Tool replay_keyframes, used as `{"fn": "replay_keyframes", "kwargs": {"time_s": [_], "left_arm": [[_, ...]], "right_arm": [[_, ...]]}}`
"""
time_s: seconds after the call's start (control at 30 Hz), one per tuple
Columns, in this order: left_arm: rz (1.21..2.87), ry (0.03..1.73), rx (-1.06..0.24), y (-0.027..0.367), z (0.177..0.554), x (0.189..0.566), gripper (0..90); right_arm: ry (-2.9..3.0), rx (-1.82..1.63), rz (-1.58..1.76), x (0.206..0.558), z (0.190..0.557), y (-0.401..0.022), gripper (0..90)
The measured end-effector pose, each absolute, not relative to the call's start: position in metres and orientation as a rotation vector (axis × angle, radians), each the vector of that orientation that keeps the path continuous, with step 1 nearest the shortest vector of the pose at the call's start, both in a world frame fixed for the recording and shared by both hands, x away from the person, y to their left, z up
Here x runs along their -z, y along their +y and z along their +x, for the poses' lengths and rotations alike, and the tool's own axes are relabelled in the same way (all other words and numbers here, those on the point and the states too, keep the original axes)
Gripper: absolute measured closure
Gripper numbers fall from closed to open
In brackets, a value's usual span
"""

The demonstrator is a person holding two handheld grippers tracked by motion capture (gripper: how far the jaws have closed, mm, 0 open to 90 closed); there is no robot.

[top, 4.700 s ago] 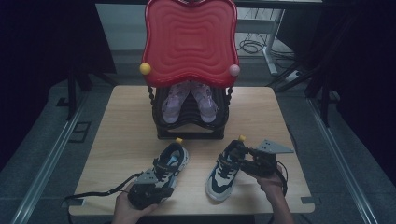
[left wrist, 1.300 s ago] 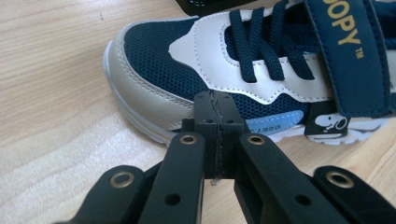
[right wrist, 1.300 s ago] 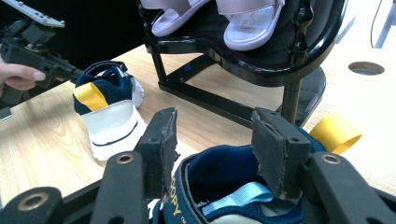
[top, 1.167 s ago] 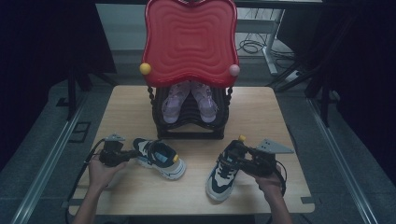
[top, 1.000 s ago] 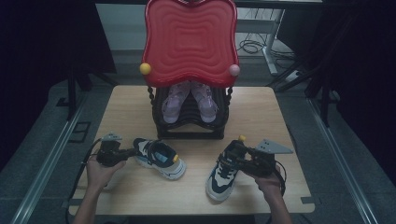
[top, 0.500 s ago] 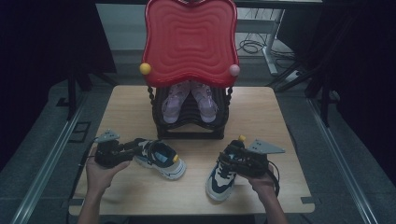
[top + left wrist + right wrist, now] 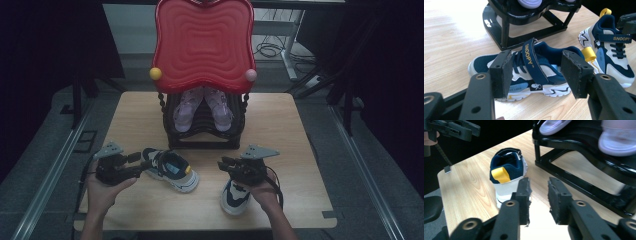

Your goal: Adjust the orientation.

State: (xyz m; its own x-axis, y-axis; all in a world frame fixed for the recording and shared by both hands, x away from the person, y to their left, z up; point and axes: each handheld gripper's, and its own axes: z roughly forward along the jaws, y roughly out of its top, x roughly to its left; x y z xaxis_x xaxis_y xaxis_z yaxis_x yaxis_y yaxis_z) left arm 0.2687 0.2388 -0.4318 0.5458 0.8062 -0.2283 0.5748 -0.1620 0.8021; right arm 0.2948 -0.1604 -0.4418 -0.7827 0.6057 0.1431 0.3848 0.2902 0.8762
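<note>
The left gripper [image 7: 134, 161], its jaws just opened with nothing clamped, has let go of the left shoe [image 7: 170, 170] and lifted back. The right gripper [image 7: 226, 165], jaws narrowed but empty, has pulled off the right shoe [image 7: 233, 196] toward the black rack [image 7: 205, 135].

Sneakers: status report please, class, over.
Left claw just opening, left sneaker ahead of jaws, not gripped. Right claw just closing, nothing between. Right sneaker beneath it. Rack stands clear.

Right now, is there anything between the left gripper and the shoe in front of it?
No, nothing visible. The left gripper has its jaws open, just widened, and the shoe lies straight ahead on the table, with no pad touching it.
</note>
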Motion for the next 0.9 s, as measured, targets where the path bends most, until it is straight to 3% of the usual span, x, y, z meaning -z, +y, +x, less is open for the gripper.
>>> {"fn": "replay_keyframes", "kwargs": {"time_s": [0.37, 0.9], "left_arm": [[1.859, 1.083, -0.313, 0.237, 0.257, 0.421, 42.7], [1.872, 1.082, -0.292, 0.237, 0.257, 0.424, 42.5]], "right_arm": [[2.429, -1.444, 0.856, 0.438, 0.304, -0.131, 89.1], [2.524, -1.344, 0.813, 0.448, 0.311, -0.083, 89.6]]}}
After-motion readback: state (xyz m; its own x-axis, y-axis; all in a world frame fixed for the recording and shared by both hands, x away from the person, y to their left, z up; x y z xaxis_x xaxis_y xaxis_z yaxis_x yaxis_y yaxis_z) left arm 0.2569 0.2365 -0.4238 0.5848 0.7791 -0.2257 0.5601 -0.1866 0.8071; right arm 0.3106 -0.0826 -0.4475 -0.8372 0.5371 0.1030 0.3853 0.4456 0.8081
